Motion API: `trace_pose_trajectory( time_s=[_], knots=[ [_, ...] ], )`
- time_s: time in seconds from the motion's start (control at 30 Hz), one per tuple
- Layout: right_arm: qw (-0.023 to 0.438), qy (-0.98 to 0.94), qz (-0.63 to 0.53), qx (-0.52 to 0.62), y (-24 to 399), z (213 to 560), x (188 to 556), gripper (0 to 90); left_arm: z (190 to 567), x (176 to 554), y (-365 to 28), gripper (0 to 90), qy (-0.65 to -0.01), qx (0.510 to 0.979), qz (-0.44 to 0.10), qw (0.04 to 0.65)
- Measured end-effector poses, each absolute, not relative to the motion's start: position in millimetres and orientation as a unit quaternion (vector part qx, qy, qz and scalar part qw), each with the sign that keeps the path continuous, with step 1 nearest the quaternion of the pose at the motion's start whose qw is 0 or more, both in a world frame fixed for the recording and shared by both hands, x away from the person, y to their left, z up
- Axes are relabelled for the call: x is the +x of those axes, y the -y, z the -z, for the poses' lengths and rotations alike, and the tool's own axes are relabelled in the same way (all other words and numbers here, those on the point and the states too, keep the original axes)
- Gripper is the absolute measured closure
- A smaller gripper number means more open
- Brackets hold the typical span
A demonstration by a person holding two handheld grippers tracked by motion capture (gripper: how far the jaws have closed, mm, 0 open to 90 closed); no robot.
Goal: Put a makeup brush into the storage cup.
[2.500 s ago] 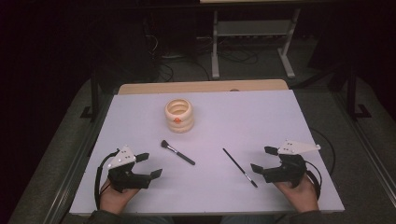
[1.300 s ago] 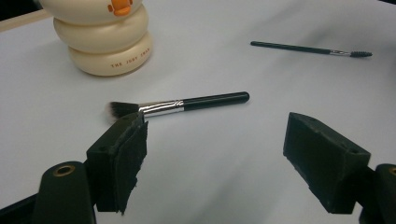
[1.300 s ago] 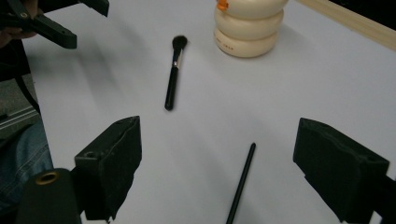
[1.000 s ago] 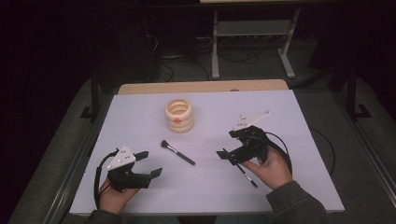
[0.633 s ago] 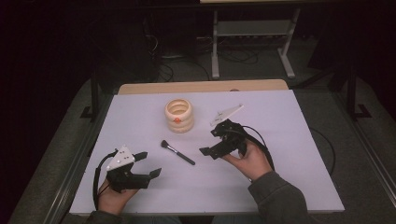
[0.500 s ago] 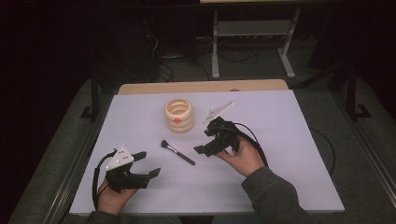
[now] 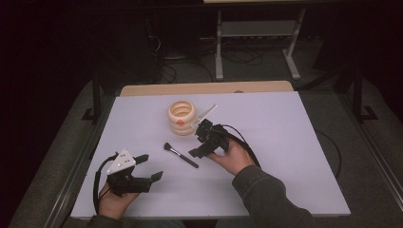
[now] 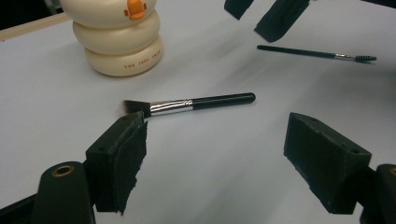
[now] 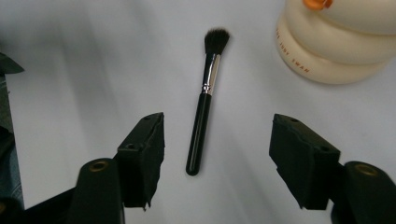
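Closing, the right tongs (image 9: 215, 158) straddle the makeup brush (image 9: 205, 100) untouched.

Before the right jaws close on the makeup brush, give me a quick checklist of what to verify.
1. Brush between the right gripper's jaws: ok, its handle end lies in the gap, nearer one jaw.
2. Jaws wide enough: ok, they have just been closing, with space left on both sides of the handle.
3. Jaws touching the brush: not ok, not yet.
4. Holder clear of the jaws: ok, the cream ringed holder stands off to the side by the bristle end.
5. Left gripper out of the way: ok, open and apart from the brush.
6. Height above the table: cannot tell.
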State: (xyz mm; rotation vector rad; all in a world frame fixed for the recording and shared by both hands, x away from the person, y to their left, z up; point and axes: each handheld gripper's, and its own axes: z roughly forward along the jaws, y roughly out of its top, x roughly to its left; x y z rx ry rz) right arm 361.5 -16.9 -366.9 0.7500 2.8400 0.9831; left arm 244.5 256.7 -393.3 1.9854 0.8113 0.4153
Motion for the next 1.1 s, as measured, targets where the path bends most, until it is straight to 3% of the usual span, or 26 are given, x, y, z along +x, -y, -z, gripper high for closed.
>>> trace_pose_trajectory(
  time_s=[0.6, 1.1],
  knots=[
    [-0.003, -0.937, -0.258, 0.235, -14, 399, 368, 47.5, 394, 245, -258, 20.6, -0.325, 0.808, -0.17, 0.461],
    [-0.009, -0.949, -0.21, 0.234, -28, 418, 368, 64.9, 395, 245, -258, 21.9, -0.326, 0.81, -0.167, 0.458]
  ],
)
